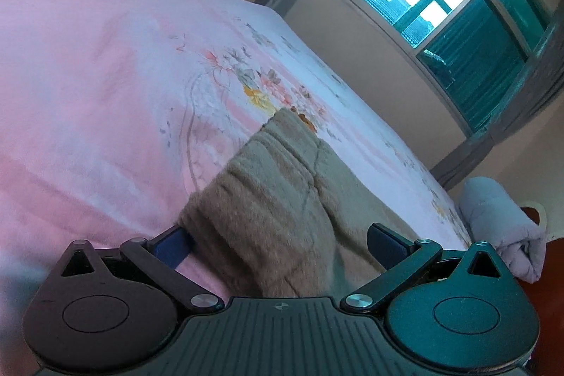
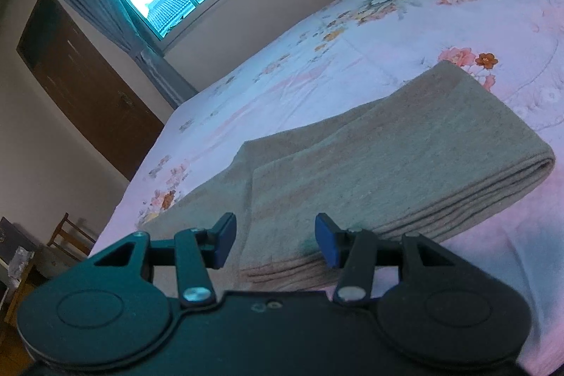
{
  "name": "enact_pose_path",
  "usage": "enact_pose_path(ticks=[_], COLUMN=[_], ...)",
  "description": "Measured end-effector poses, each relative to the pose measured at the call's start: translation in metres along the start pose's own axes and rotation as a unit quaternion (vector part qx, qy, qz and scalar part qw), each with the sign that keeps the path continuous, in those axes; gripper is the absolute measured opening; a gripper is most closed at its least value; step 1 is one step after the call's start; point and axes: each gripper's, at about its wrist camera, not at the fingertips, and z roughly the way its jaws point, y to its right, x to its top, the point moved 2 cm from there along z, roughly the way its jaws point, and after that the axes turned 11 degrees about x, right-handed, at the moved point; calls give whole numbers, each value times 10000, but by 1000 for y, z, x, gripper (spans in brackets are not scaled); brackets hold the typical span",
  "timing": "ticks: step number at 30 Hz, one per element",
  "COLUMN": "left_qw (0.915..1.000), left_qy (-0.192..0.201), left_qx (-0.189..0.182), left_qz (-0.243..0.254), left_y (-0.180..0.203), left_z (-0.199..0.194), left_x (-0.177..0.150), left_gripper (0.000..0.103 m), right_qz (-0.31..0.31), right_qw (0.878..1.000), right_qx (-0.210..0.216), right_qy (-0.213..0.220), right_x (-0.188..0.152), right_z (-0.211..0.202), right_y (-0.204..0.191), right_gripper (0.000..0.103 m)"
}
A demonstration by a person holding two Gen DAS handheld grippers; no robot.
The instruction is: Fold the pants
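Both sets of jaws stand apart and hold nothing. The left gripper (image 1: 278,242) and right gripper (image 2: 275,240) hover just over the folded tan pants (image 2: 405,161), which lie flat on the pink floral bed (image 2: 440,23).

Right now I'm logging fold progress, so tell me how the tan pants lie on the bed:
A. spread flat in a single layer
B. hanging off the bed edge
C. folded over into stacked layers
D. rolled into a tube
C: in the right wrist view the pants show several stacked edges at their rounded fold on the floral bedsheet.
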Motion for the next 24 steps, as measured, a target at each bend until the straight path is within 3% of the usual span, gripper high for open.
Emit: enact_pose_path(ticks=[3, 4, 5, 6, 7, 9, 14, 16, 19, 21, 24], left_qw=[9993, 9985, 9971, 9938, 9942, 9973, 9980, 9981, 9981, 9979, 9967], left_qy=[75, 83, 8, -106, -64, 99, 292, 318, 340, 339, 407], left_qx=[-278, -192, -135, -274, -317, -324, -501, -522, -441, -382, -323], left_qz=[-257, -496, -755, -1076, -1025, -648, -258, -8, 272, 390, 625], left_y=[-8, -15, -25, -33, -31, -17, 18, 31, 41, 46, 54], left_z=[1, -3, -8, -9, -14, -26, -48, -53, -61, -62, -72], left_x=[3, 5, 7, 8, 10, 13, 37, 45, 49, 51, 48], left_gripper=[99, 58, 41, 40, 38, 36, 35, 34, 34, 34, 34], right_qz=[-134, -206, -288, -449, -612, -1042, -2089, -2446, -3020, -3381, -3345], right_qw=[9999, 9996, 9992, 9983, 9966, 9914, 9707, 9586, 9318, 9175, 9193], right_qx=[-79, -171, -247, -372, -538, -777, -1077, -1333, -1705, -1850, -1941], right_qy=[-42, -72, -84, -93, -112, -167, -506, -600, -1073, -981, -728], right_x=[-2, -3, -3, -4, -6, -10, -29, -38, -63, -78, -74], right_z=[3, 4, 5, 7, 9, 15, 43, 56, 82, 86, 77], right_y=[-4, -6, -7, -10, -12, -20, -39, -43, -42, -42, -50], right_gripper=[43, 44, 51, 59, 79, 80, 78, 79, 91, 91, 89])
